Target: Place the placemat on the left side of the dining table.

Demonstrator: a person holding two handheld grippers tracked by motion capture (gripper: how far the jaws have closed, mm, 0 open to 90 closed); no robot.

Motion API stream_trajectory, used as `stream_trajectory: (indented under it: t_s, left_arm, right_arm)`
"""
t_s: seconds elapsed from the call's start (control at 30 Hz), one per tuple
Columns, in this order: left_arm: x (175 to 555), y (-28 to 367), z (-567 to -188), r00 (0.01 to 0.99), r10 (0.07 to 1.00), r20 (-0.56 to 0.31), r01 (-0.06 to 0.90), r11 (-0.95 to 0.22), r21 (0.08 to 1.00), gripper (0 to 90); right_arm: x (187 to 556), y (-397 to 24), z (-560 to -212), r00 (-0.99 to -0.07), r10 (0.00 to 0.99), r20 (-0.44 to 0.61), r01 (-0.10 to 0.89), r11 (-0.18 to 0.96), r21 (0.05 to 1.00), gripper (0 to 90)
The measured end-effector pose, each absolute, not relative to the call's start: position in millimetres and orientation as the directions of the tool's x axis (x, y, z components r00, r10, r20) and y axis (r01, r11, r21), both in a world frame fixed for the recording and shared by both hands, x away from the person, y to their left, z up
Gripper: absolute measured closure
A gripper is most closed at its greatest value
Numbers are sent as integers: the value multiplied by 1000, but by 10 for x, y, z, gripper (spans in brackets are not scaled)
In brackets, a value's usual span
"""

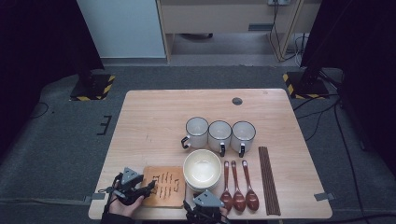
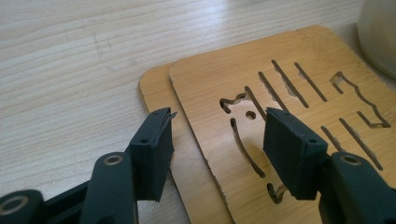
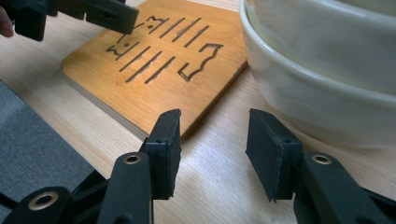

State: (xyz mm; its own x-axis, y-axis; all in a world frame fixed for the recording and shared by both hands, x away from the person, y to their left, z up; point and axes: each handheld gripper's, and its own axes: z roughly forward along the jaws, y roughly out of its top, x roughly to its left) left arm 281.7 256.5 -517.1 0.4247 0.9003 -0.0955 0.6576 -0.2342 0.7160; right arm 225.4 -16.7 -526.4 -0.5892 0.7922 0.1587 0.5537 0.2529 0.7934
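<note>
The stacked tan bamboo trivets with cut-out slots (image 2: 280, 121) lie on the pale wooden table (image 1: 154, 121) by its near edge; the left gripper (image 2: 217, 140) straddles their corner, jaws apart, nothing clamped.

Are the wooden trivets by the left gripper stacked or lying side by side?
Stacked. In the left gripper view the top trivet lies on a lower trivet, whose edge juts out from underneath.

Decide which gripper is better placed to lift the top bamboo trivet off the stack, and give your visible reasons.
Left. The left gripper has open jaws straddling the top trivet's edge, while the right gripper points at bare table beside the bowls.
</note>
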Motion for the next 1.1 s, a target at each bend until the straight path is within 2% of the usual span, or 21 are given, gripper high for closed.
stream_trajectory:
  t_s: [0.37,1.1]
  left_arm:
    - [2818,2561,-5181,431,898,-89,660,-247,709,411]
    - [2802,2604,-5119,423,889,-174,642,-159,750,375]
  right_arm:
    - [2317,-71,-5308,-577,799,169,553,230,801,569]
    - [2309,-63,-5352,-587,791,171,546,230,806,594]
